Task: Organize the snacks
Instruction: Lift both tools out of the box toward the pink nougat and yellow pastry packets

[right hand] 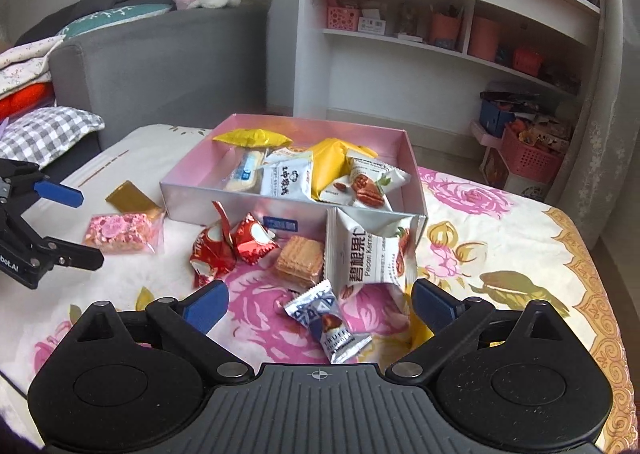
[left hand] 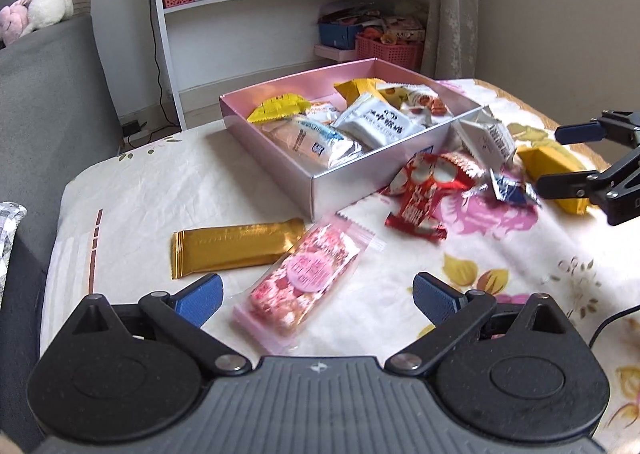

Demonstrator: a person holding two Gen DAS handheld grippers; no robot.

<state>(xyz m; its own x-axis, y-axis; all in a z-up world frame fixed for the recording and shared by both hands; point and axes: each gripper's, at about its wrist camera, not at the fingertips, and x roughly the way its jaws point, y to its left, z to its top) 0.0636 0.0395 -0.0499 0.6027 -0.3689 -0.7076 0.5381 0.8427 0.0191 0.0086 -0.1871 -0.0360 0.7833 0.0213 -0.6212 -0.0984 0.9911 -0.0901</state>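
Observation:
My left gripper (left hand: 318,300) is open, and a pink snack packet (left hand: 310,274) lies on the cloth between its fingers, untouched by the pads. A gold bar (left hand: 236,248) lies just left of it. Behind stands the pink box (left hand: 360,178) holding several snacks. My right gripper (right hand: 320,306) is open over a small silver-blue candy (right hand: 328,318). A white pecan packet (right hand: 368,254), a wafer biscuit (right hand: 300,262) and red packets (right hand: 228,246) lie before the box (right hand: 224,198). A yellow packet (left hand: 556,170) sits by the right gripper's fingers (left hand: 580,132). The left gripper (right hand: 76,224) shows at the left edge.
A flowered cloth (right hand: 500,214) covers the table. A grey sofa (right hand: 160,62) with a checked pillow (right hand: 52,134) stands to the left. Behind are a white shelf unit (right hand: 400,66) and pink baskets (right hand: 528,158) on the floor. A black cable (left hand: 612,318) runs at right.

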